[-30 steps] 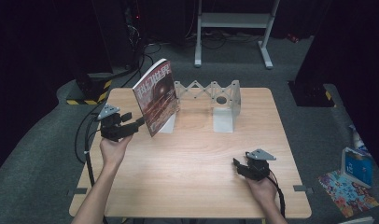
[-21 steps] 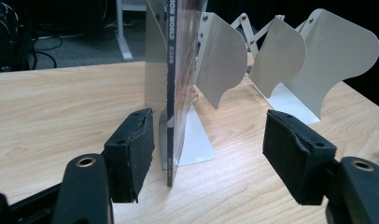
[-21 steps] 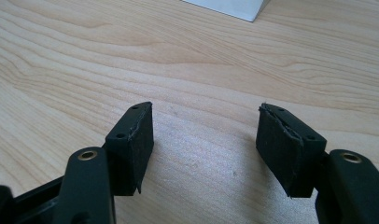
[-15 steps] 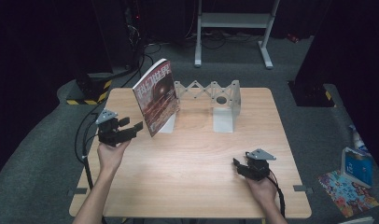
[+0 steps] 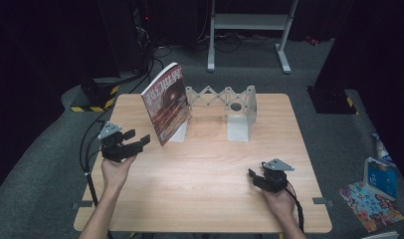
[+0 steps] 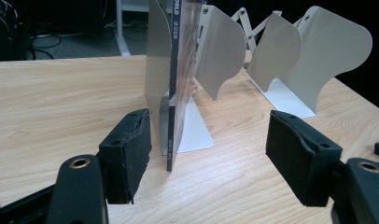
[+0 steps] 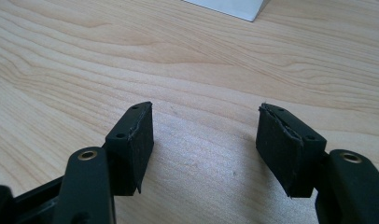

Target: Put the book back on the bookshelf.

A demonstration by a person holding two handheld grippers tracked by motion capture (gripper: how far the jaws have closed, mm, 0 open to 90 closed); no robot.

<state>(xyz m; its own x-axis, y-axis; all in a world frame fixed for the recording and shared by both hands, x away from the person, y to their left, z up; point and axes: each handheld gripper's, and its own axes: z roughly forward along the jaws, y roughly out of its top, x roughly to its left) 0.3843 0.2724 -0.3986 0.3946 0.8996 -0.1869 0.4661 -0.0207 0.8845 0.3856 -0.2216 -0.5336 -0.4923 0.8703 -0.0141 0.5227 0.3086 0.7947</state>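
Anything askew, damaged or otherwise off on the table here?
The red-covered magazine stands tilted, leaning on the white expanding metal book rack rather than upright in a slot. The black pads on the right claw look frayed at the edges. Nothing spilled.

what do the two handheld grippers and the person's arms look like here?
Both the left gripper and the right gripper are black, each topped by a grey three-cornered plate and trailing a black cable. Their jaws are black arms with a metal-ringed hole, ending in blocky black pads with worn, ragged edges. The forearms are bare, no sleeves.
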